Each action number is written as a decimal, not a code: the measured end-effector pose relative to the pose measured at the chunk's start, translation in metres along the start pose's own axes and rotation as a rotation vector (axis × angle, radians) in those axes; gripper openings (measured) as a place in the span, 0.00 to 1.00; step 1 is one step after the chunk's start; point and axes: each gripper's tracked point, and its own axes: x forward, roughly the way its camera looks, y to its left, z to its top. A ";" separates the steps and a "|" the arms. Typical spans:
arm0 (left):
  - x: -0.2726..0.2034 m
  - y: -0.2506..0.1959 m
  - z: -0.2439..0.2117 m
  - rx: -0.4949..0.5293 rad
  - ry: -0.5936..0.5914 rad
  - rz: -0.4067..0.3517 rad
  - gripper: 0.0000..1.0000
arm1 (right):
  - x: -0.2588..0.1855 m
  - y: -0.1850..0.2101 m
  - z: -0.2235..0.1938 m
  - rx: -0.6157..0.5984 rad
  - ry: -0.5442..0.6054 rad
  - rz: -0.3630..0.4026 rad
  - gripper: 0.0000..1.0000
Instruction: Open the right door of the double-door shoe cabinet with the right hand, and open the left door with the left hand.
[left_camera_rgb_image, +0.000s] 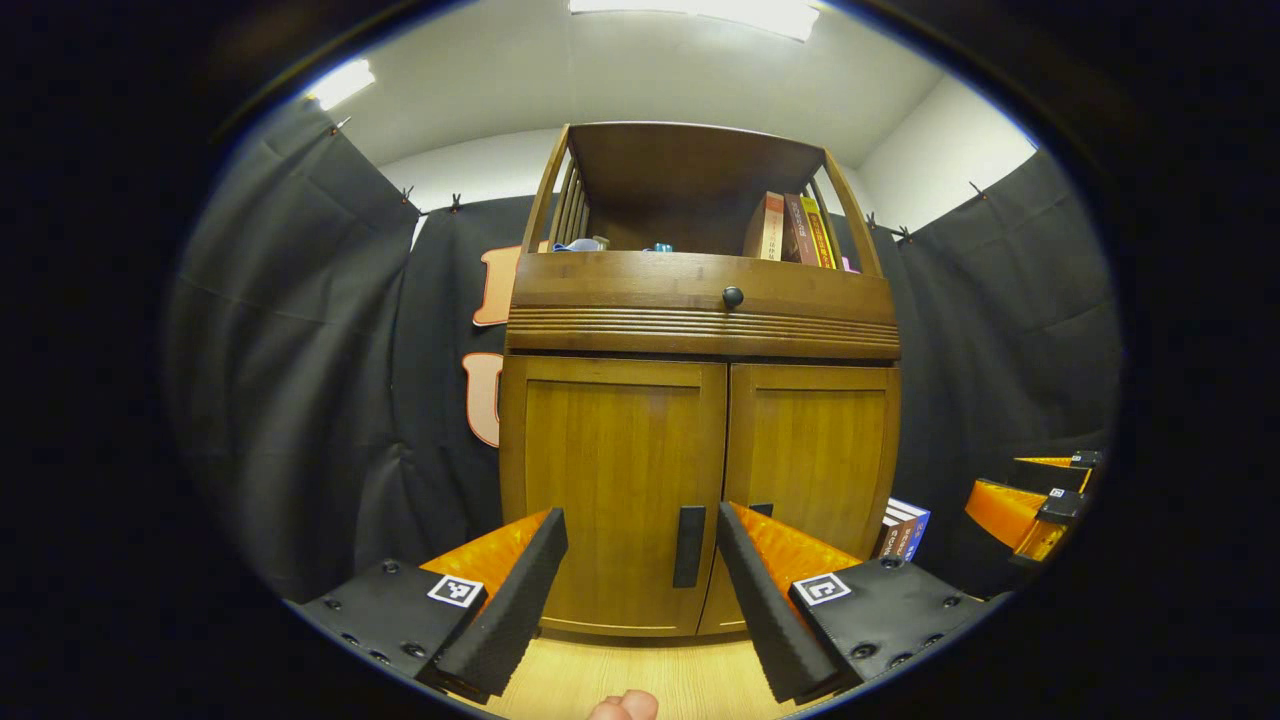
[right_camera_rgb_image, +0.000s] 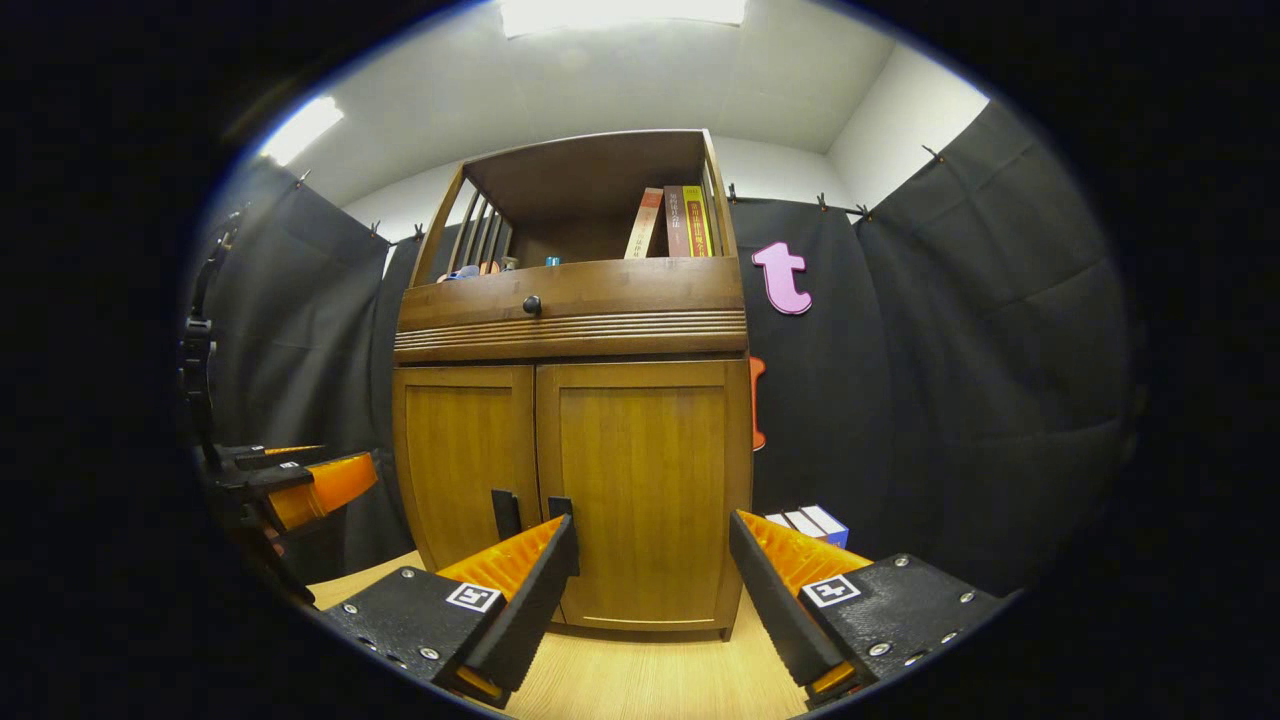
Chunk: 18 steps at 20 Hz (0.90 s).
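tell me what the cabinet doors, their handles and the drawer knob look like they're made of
Cabinet doors: wood or wood veneer, going by the vertical grain; the soft sheen suggests a satin varnish. Door handles: dark flat bars with a matte look, maybe painted metal or plastic; I can't tell which. Drawer knob: small dark ball with a slight gloss, likely metal or lacquered wood.

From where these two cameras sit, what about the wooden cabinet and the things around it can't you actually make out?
- Inside the cabinet: both doors are closed, in both views.
- Right door handle: its lower part sits behind a finger in the right gripper view.
- Books on the top shelf: spines too small to tell apart, left gripper view.
- Small box on the floor: partly behind a finger.
- Items at the shelf's left: too small to identify.
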 end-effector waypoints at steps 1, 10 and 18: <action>0.000 0.002 0.001 0.005 -0.003 0.006 0.97 | 0.003 0.004 -0.004 0.009 0.006 0.011 0.94; 0.010 0.009 0.000 0.039 0.011 0.029 0.96 | 0.029 0.017 -0.016 0.066 0.006 0.072 0.94; 0.016 0.011 -0.014 0.020 0.015 0.035 0.95 | 0.039 0.035 -0.008 0.049 -0.017 0.084 0.94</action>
